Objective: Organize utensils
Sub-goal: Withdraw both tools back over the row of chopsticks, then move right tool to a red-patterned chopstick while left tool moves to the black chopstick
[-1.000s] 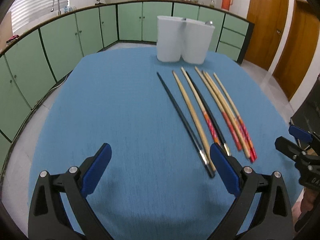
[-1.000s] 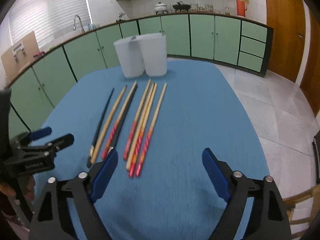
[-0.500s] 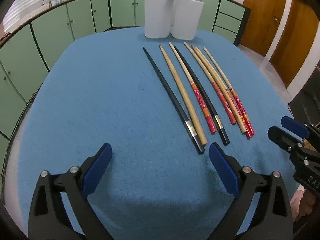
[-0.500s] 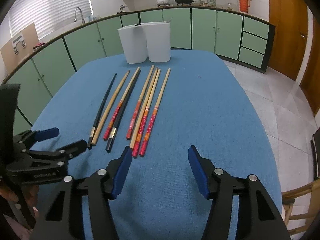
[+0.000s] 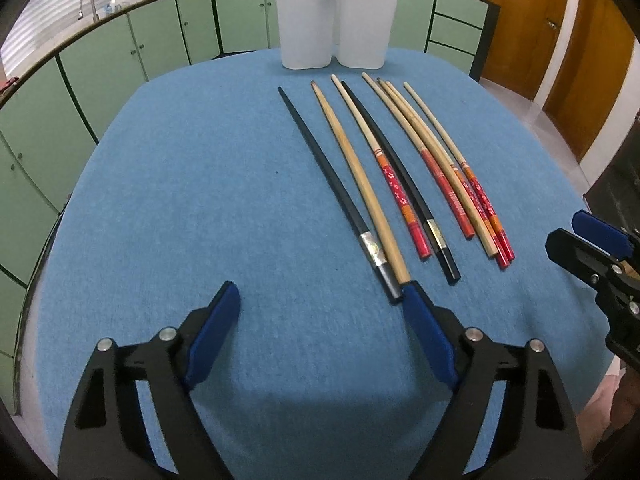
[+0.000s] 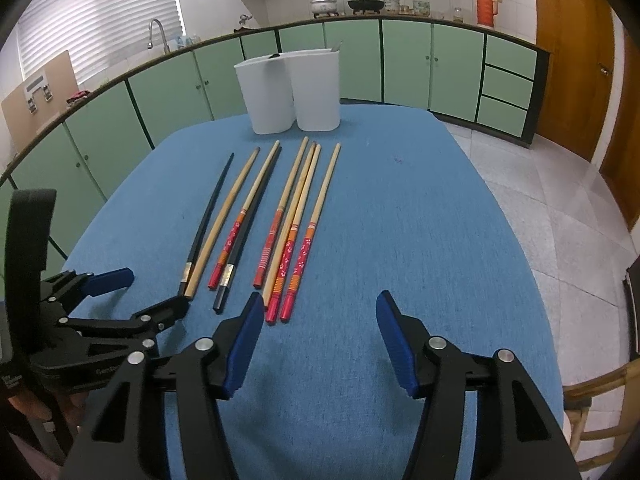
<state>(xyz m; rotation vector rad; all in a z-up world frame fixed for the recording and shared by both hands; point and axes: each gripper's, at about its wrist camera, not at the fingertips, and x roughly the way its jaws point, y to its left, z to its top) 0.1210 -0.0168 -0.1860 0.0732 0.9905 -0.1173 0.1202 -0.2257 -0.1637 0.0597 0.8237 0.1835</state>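
Several chopsticks lie side by side on the blue tablecloth [image 5: 180, 200]: two black ones [image 5: 332, 188], a plain wooden one [image 5: 360, 176] and red-handled ones [image 5: 468, 188]. They also show in the right wrist view [image 6: 280, 216]. Two joined white holders [image 5: 334, 26] stand at the far edge, also in the right wrist view [image 6: 292, 92]. My left gripper [image 5: 320, 308] is open, its right finger just short of the nearest black chopstick's handle end. My right gripper [image 6: 320, 320] is open, its left finger next to the red handle ends.
Green kitchen cabinets [image 6: 168, 92] run behind the table, with a sink tap [image 6: 156, 32] at the left and pots on the counter. Wooden doors [image 5: 520, 20] are at the right. A wooden chair [image 6: 592, 400] stands by the table's right edge.
Both grippers have moved forward toward the chopsticks' handle ends. The right gripper narrowed half a second ago and has opened wider again. The chopsticks have not moved.
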